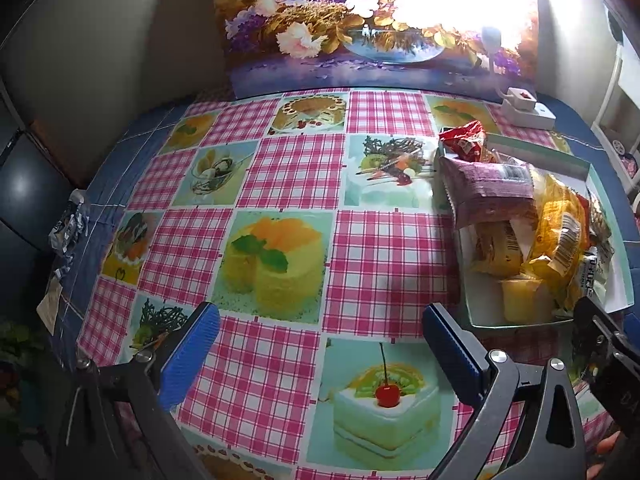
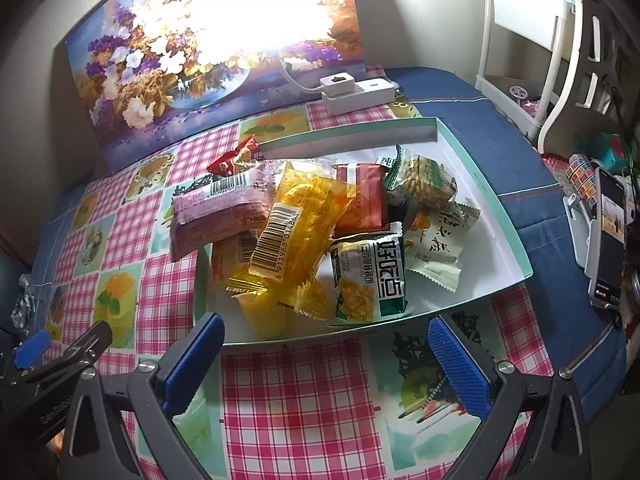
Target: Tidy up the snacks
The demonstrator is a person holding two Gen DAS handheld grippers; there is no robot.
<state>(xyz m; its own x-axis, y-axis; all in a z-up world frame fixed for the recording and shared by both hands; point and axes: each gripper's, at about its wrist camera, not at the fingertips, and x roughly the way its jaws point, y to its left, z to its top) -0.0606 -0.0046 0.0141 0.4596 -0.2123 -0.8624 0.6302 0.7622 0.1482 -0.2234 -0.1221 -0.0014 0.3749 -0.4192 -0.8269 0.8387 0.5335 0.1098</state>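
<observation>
**Snacks piled in the tray, both grippers empty and waiting**

So the snacks (image 2: 304,232) sit heaped in the shallow tray (image 2: 500,216), with the pink pack (image 2: 216,216) hanging over its left rim onto the tablecloth (image 2: 280,400). The right gripper (image 2: 324,364) hovers just short of the tray's near edge, fingers spread, nothing between them. The left gripper (image 1: 320,360) is likewise spread wide over bare cloth, well left of the tray.

If I'm picking next, I'd go for a top pack like the yellow one (image 2: 296,220) and pinch a sealed edge, not the middle, so the heap doesn't slide.

The right view shows the whole heap, plus a phone (image 2: 608,240) off to the right. The left view only catches the tray side-on; it does show something crumpled, maybe foil (image 1: 68,224), at the far left.
</observation>
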